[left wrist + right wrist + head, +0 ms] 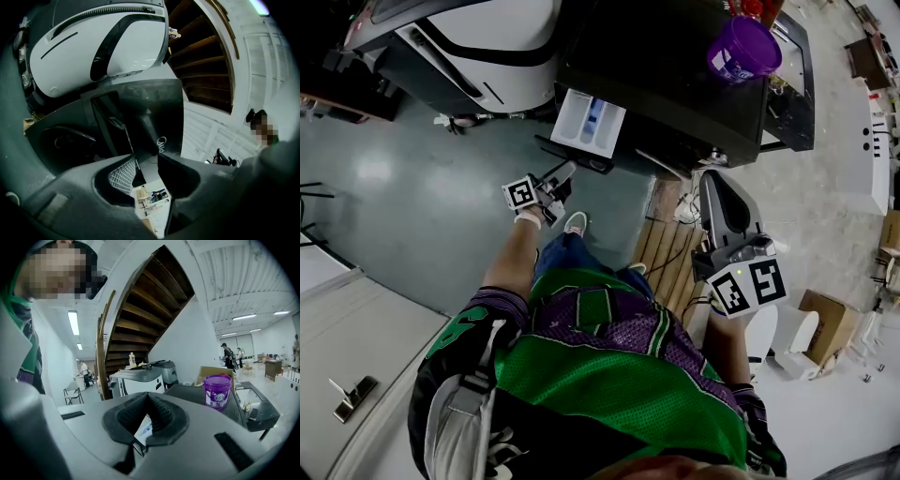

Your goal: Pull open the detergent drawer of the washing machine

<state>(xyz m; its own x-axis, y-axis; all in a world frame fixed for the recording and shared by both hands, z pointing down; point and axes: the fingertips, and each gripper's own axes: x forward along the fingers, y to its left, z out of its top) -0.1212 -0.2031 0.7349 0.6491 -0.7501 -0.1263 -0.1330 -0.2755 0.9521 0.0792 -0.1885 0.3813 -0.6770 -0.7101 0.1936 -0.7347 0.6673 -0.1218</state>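
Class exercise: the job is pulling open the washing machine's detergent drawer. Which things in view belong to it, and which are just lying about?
Job: washing machine, detergent drawer, left gripper.
Lying about: purple tub, wooden pallet, cardboard box.

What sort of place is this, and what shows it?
Probably a workshop or test hall, not a home: a washing machine stands on bare floor by a wooden staircase, cardboard box nearby.

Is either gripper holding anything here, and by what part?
Nothing is clamped. The left gripper has open jaws astride the dark front panel of the pulled-out detergent drawer, without pinching it. The right gripper is shut and empty.
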